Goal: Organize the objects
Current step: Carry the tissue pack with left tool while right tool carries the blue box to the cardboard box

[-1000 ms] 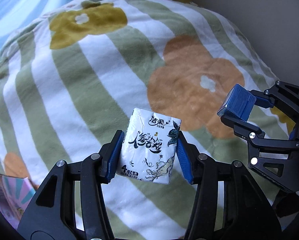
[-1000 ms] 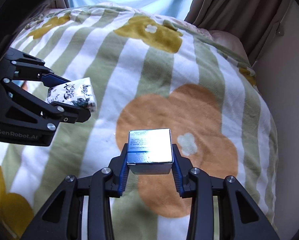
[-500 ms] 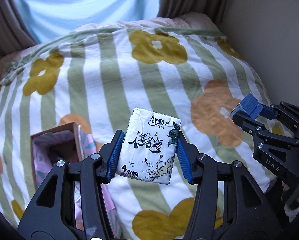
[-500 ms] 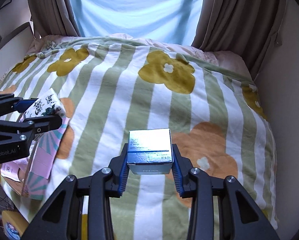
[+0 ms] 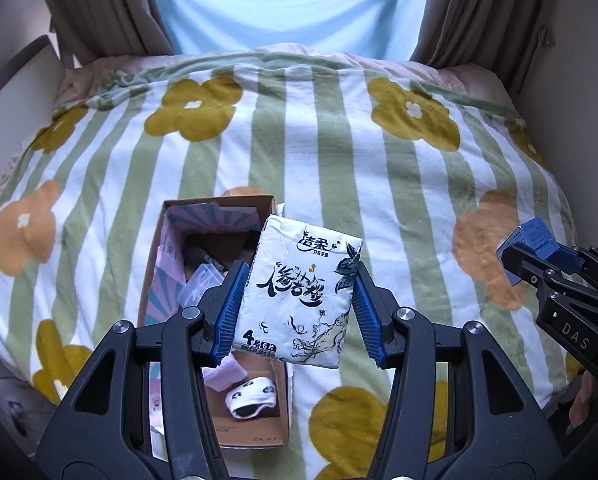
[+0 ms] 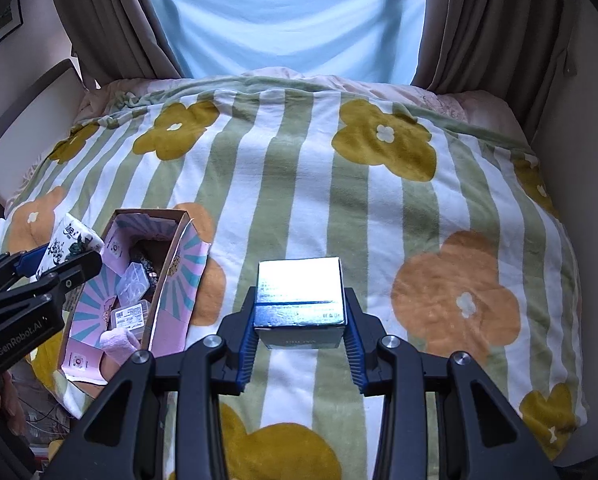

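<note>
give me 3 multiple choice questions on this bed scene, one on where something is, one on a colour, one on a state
1. Where does the open cardboard box lie?
A. on the striped flower blanket
B. on a wooden desk
C. on the window sill

2. What colour are the pads of the left claw?
A. red
B. blue
C. yellow

3. What is the right claw doing?
A. standing open with nothing in it
B. lying flat on the blanket
C. gripping a small shiny blue box between its pads

Answers:
1. A, the box rests on the blanket near the bed's left edge in the right wrist view.
2. B, ribbed blue pads press both sides of the white tissue pack.
3. C, the box sits clamped between the pads, above the blanket.
</note>
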Tool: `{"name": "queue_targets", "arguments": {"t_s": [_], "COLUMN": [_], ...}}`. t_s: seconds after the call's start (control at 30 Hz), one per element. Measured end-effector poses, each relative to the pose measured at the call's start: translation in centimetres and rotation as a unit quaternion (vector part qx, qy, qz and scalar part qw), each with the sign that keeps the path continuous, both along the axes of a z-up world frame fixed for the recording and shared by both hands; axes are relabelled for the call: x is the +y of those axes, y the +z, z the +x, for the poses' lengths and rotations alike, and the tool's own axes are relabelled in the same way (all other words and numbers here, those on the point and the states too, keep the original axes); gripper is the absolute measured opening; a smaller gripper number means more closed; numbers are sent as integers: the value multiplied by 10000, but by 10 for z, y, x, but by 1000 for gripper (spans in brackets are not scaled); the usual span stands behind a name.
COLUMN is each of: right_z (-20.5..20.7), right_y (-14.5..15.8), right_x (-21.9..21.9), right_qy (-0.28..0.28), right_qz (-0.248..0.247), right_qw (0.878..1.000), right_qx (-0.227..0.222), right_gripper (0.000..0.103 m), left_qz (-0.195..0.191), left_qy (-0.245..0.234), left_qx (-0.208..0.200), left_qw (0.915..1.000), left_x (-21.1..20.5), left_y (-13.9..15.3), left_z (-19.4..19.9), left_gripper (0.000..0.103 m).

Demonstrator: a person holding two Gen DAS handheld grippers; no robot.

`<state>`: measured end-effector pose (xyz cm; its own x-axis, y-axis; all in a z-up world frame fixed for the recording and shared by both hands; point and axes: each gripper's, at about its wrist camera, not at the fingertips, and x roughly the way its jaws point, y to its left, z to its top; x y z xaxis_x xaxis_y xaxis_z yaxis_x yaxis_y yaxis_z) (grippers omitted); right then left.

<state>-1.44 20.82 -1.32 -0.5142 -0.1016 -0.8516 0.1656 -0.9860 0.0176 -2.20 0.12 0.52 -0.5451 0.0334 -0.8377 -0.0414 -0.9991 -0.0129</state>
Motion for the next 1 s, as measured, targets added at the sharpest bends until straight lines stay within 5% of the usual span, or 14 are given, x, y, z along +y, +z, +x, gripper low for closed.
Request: {"name": "queue_targets", "arguments": {"t_s": [0.6, 1.0], "right_z": [6, -22], "right_y": [2, -7], "right_x": [-23, -83], "right_qy": [53, 903], "right_qz": [-47, -74], "right_qw": [10000, 9958], "right_qx": [-14, -142], "right_gripper": [35, 35], "left_qz": [127, 155], "left_qy": [195, 1243], "left_qx": [17, -260], "left_qw": [9997, 9918], "left_x": [-12, -84], "left_y": [0, -19], "left_z": [11, 26], "left_gripper": [48, 48]}}
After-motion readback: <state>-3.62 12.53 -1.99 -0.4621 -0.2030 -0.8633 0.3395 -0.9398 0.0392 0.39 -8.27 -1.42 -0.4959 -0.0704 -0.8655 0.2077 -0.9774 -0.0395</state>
